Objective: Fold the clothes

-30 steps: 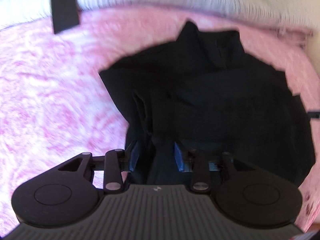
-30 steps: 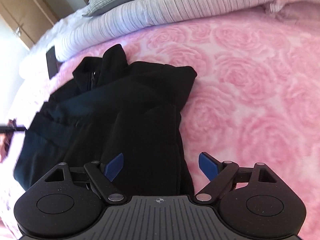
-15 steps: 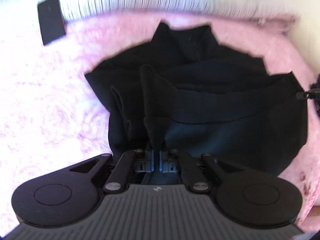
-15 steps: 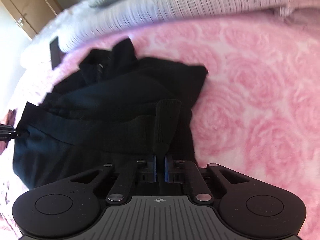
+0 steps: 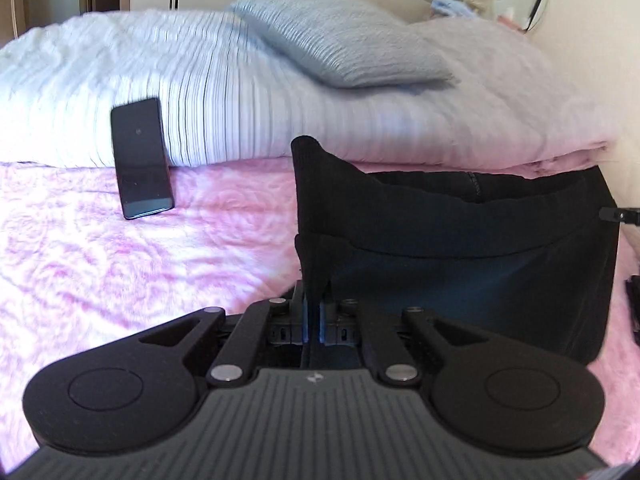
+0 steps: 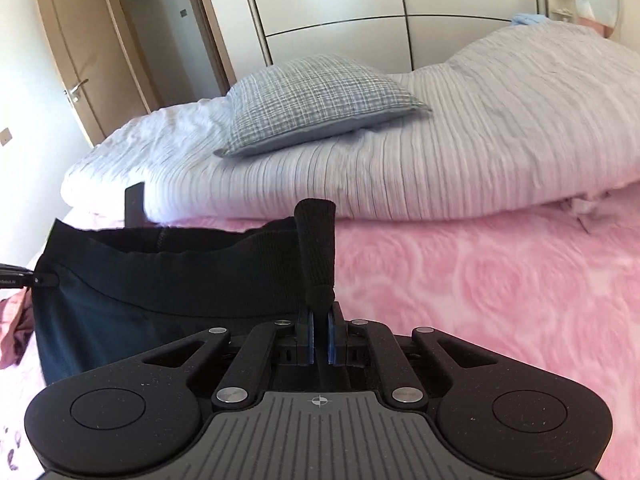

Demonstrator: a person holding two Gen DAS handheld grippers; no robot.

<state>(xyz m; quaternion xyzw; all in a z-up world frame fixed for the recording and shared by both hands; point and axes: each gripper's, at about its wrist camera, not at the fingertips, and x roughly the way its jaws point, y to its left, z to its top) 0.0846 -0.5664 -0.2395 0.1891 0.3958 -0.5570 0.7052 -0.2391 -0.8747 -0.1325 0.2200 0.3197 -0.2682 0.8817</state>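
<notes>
A black zip sweater (image 5: pixel 472 256) is lifted off the pink rose-patterned bedspread (image 5: pixel 120 264) and stretched between my two grippers. My left gripper (image 5: pixel 313 316) is shut on the ribbed hem at the garment's left corner. My right gripper (image 6: pixel 319 332) is shut on the ribbed hem at its right corner, and the sweater (image 6: pixel 168 280) hangs to the left of it. The ribbed band sags between the two grips. The lower part of the garment is hidden behind the gripper bodies.
A black phone (image 5: pixel 142 158) leans against the white striped duvet (image 5: pixel 240 92) at the head of the bed. A grey checked pillow (image 6: pixel 320 96) lies on the duvet. A wardrobe (image 6: pixel 400 12) and wooden door (image 6: pixel 76 60) stand behind. A pink garment (image 6: pixel 12 320) lies at the left.
Both grippers closed on the sweater's hem corners and raised it off the bed; the views tilted up from the bedspread to the pillows and wardrobe.
</notes>
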